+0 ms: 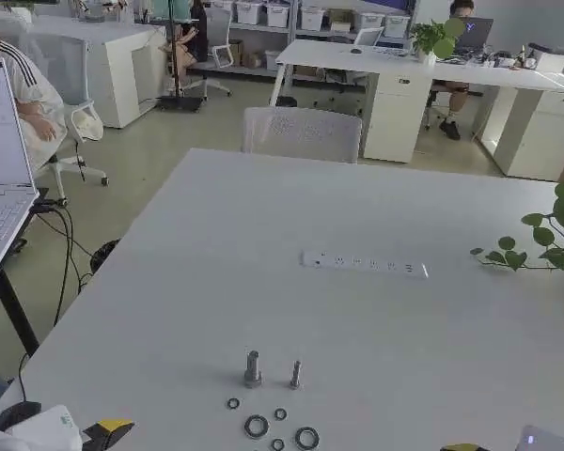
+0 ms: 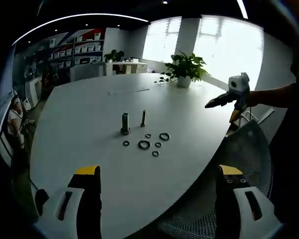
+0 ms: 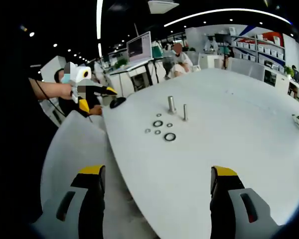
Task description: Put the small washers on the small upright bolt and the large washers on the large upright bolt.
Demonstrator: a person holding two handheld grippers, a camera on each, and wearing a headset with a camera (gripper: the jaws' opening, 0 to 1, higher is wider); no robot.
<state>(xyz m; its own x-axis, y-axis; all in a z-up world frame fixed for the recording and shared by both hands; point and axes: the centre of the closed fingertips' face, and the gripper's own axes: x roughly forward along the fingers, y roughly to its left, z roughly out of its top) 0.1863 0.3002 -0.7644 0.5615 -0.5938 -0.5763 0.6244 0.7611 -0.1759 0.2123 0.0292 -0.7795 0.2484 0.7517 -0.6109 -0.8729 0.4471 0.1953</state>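
Two bolts stand upright near the front of the white table [image 1: 376, 207]: a large bolt [image 1: 253, 368] on the left and a small bolt [image 1: 295, 375] on the right. Just in front of them lie loose washers, among them two large washers [image 1: 257, 427] [image 1: 306, 438] and small washers [image 1: 233, 403] [image 1: 280, 413]. The left gripper view has the large bolt [image 2: 125, 123], the small bolt [image 2: 143, 118] and the washers [image 2: 144, 145] ahead of my open left gripper [image 2: 157, 199]. My right gripper [image 3: 157, 194] is open too and off the table's edge, facing the bolts [image 3: 172, 104] and washers [image 3: 170, 137]. Both hold nothing.
A white power strip [image 1: 364, 264] lies mid-table behind the bolts. A trailing plant [image 1: 545, 240] sits at the right edge. A mesh chair [image 1: 301, 133] stands at the far side, and a laptop [image 1: 0, 169] is on a stand to the left. People sit at other desks.
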